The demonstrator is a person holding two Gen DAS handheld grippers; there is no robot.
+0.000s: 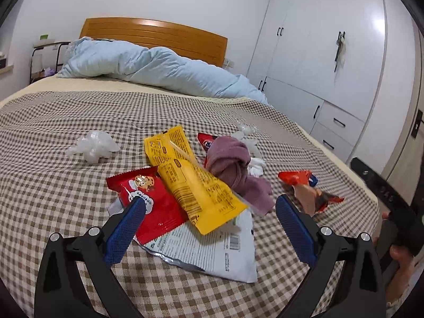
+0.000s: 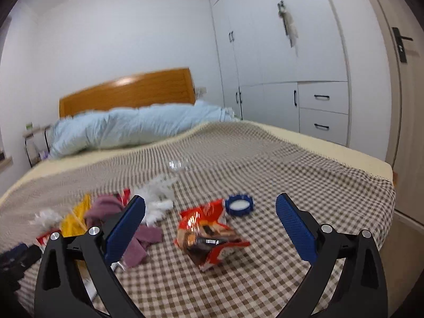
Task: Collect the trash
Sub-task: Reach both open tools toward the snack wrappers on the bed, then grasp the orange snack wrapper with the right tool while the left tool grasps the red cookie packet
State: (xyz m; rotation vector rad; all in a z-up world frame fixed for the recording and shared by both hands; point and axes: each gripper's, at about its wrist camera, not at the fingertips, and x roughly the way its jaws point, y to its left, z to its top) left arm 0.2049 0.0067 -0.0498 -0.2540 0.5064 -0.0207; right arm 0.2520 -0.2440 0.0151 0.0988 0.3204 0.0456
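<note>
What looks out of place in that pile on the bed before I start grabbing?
The mauve knotted cloth lies among the wrappers, partly on the yellow wrapper. It looks like clothing rather than trash. A blue bottle cap sits apart, by the crumpled orange wrapper.

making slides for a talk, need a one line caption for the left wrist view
Open left gripper poised over a pile of snack wrappers: yellow wrapper, red cookie packet, on a checked bedspread.

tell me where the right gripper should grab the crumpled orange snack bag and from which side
Probably the raised, crinkled upper edge of the orange snack bag, coming down from above and the near side. It lies alone on the checked bedspread, puffed up, and the open right gripper already frames it; the blue cap sits just behind.
</note>
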